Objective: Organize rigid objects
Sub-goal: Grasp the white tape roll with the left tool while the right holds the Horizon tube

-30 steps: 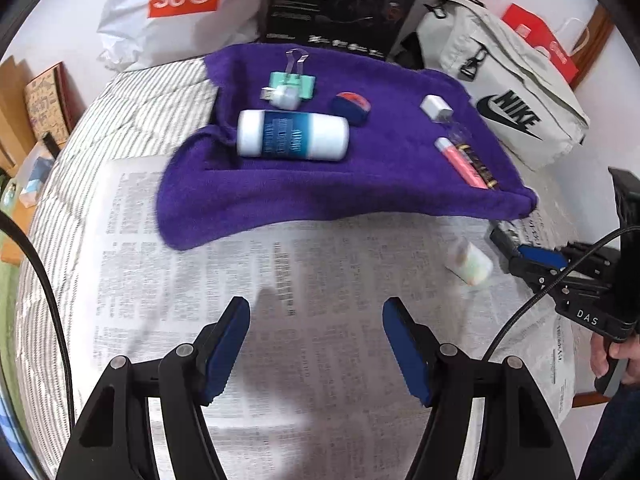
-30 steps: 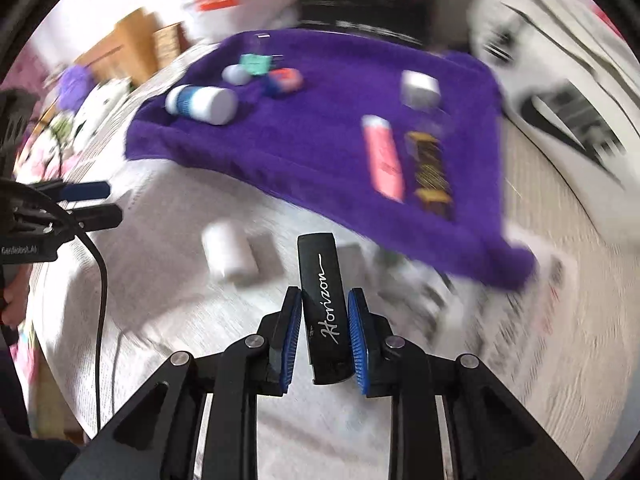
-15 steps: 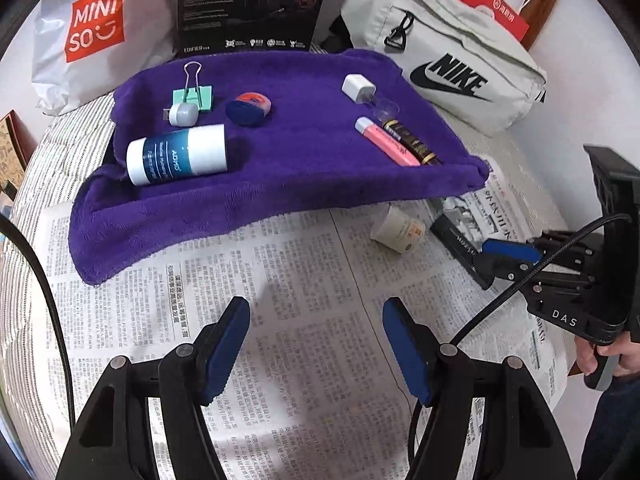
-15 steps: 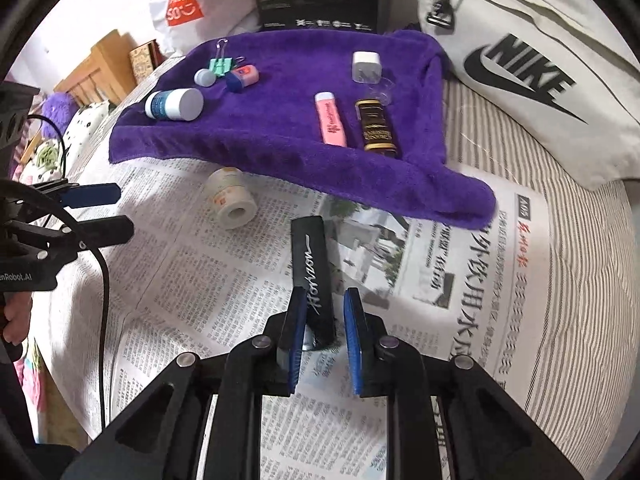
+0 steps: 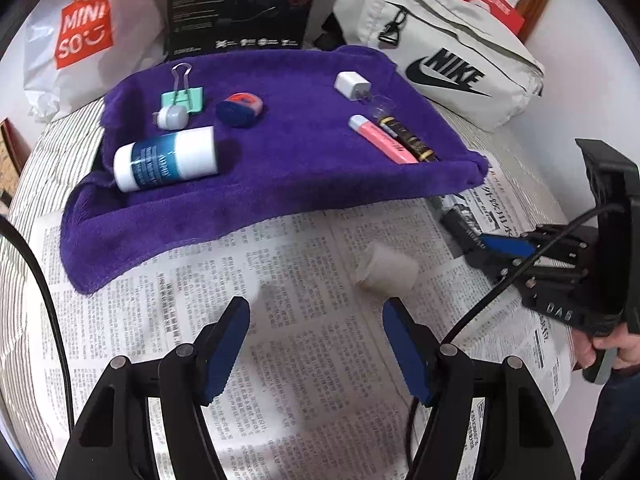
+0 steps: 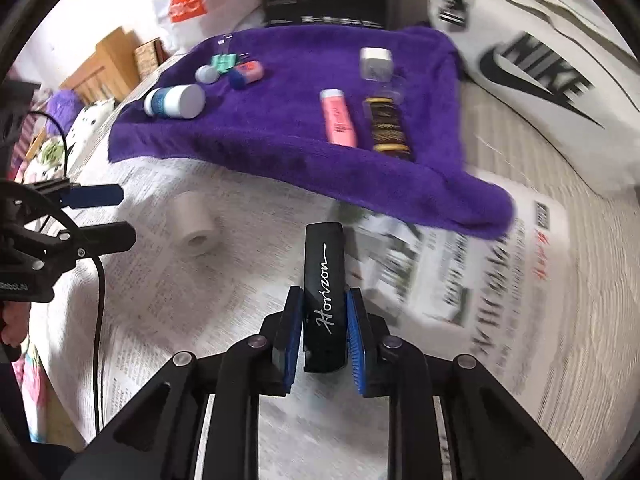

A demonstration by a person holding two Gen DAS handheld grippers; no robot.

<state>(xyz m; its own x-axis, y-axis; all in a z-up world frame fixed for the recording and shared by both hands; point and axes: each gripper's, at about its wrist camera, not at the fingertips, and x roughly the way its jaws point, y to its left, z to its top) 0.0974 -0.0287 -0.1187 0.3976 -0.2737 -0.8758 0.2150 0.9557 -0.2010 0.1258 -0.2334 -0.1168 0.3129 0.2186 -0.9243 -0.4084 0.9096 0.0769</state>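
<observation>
My right gripper (image 6: 323,322) is shut on a black "Horizon" bar (image 6: 325,276), held above the newspaper just short of the purple towel (image 6: 280,136); it also shows in the left wrist view (image 5: 486,246). My left gripper (image 5: 316,340) is open and empty over the newspaper. A small white roll (image 5: 386,268) lies just ahead of its right finger. On the towel lie a blue-and-white bottle (image 5: 166,164), a mint binder clip (image 5: 182,94), a blue-and-orange piece (image 5: 240,108), a white plug (image 5: 352,85), a pink marker (image 5: 380,144) and a dark tube (image 5: 408,140).
Newspaper (image 5: 280,360) covers the striped bed in front. Behind the towel stand a Miniso bag (image 5: 84,32), a black box (image 5: 240,4) and a white Nike bag (image 5: 440,60). Wooden furniture (image 6: 104,68) stands at the left of the right wrist view.
My left gripper has swung right and closed in on the white roll. My right gripper has moved forward toward the towel's front edge, still holding the black bar.
</observation>
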